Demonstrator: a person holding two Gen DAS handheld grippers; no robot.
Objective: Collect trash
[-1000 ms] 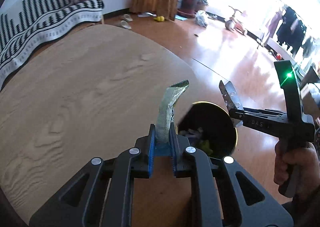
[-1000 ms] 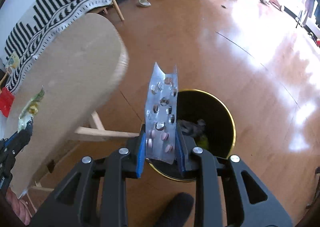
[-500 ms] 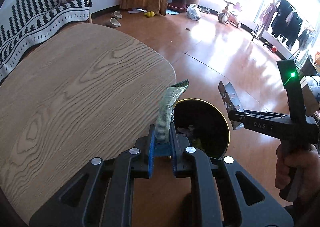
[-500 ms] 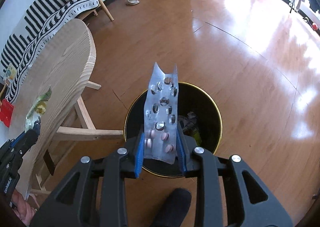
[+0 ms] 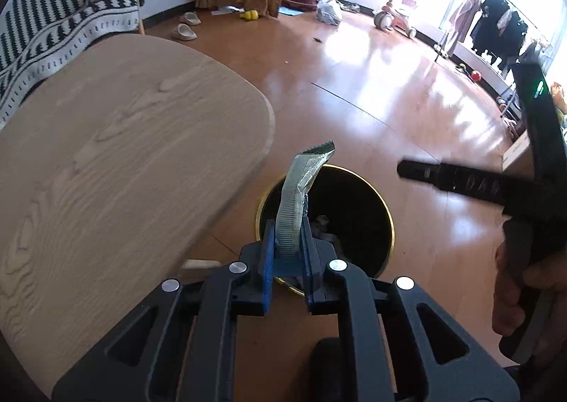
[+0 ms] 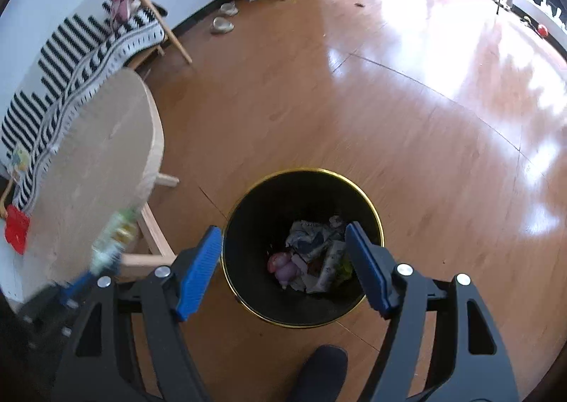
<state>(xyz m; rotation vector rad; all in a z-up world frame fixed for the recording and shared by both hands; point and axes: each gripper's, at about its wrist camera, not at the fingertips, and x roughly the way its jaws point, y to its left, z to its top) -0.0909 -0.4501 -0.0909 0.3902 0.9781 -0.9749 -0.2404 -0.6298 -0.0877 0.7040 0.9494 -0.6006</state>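
My left gripper [image 5: 287,242] is shut on a crinkled green and silver wrapper [image 5: 301,189], held upright just over the near rim of a black bin with a gold rim [image 5: 358,196]. My right gripper [image 6: 283,228] hangs above the same bin [image 6: 248,210]; its jaws are opening and nothing is between them. Crumpled trash [image 6: 315,253] lies at the bin's bottom. The left wrist view shows the right gripper [image 5: 460,182] blurred at the right, gripped by a hand [image 5: 514,288]. The right wrist view shows the wrapper [image 6: 115,235] blurred at the lower left.
A rounded wooden table [image 5: 106,171] stands left of the bin, its edge close to it; a red item [image 6: 16,228] lies on its far end. A striped sofa throw [image 6: 81,47] is behind. A dark shoe [image 6: 319,366] is near the bin. Glossy wood floor [image 6: 389,101] spreads beyond.
The right jaws have swung apart and the blister pack they held is gone from between them. The left gripper has carried the wrapper past the table edge to the bin.
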